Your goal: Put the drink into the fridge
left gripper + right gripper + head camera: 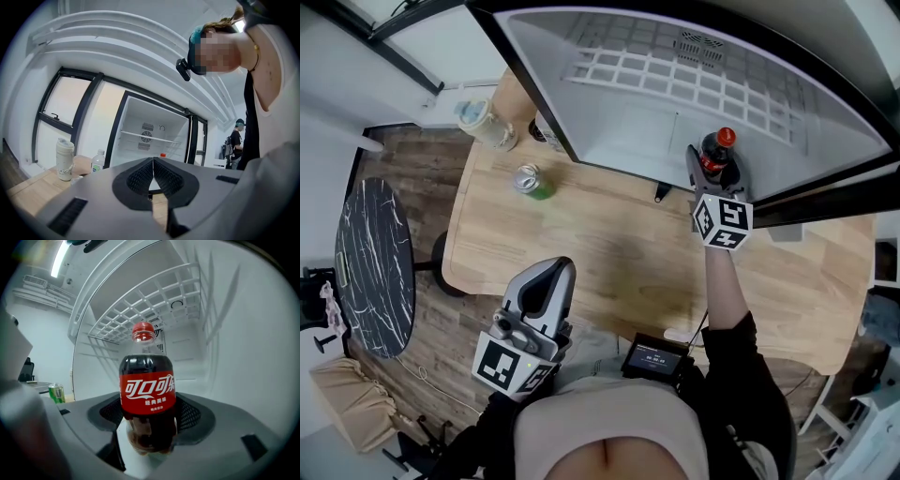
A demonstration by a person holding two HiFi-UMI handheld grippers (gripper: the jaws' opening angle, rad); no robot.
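Close to the person's body, the grey left gripper hung over the pale wooden table, jaws pressed together with nothing between them; farther out, the right gripper clamped the dark red-capped, red-labelled cola bottle upright at the mouth of the open white fridge, beneath its wire shelf; a green can stood well to the left.

Your right arm stretches forward, and your grey right gripper clamps both sides of a dark plastic cola bottle with a red cap, held upright. Your grey left gripper sits close to your body, jaws pressed together with nothing between them.
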